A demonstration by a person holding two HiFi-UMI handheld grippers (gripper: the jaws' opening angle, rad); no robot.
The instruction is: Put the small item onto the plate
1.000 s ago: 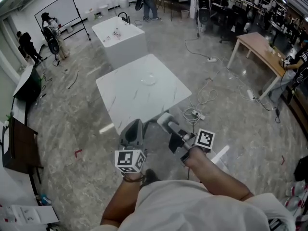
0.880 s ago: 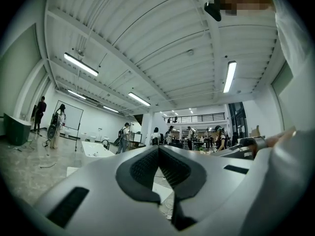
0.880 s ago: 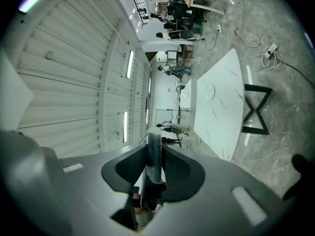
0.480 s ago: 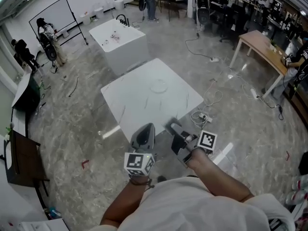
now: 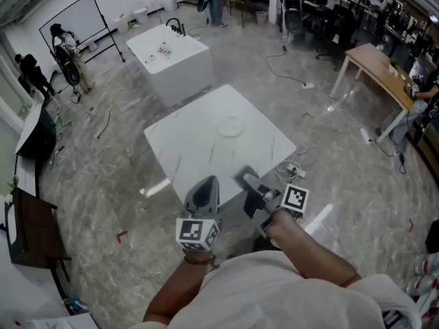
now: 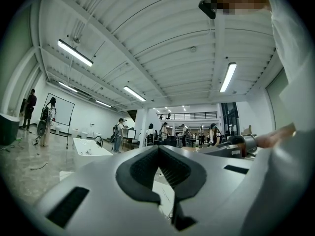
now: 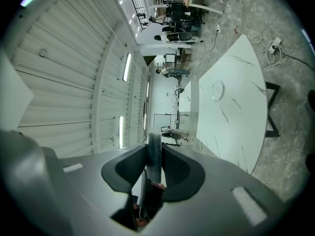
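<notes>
A clear round plate (image 5: 231, 125) lies on the white marble table (image 5: 199, 153) ahead of me; it also shows in the right gripper view as the plate (image 7: 217, 89). My right gripper (image 5: 248, 179) hovers just off the table's near edge, shut on a small thin grey item (image 7: 154, 156) that stands upright between its pads. The left gripper (image 5: 209, 181) is beside it, also short of the table, with its jaws (image 6: 158, 148) shut tip to tip and nothing between them. In the head view the item itself is too small to make out.
A white block table (image 5: 168, 57) with small objects stands beyond the marble table. A wooden table (image 5: 374, 70) is at the right. Cables and a power strip (image 5: 291, 170) lie on the floor by the table's right corner. People and a whiteboard (image 5: 72, 19) are far back.
The table has drawn nearer and shifted right in the head view. Both grippers kept their jaws as they were, the right one still holding the item.
</notes>
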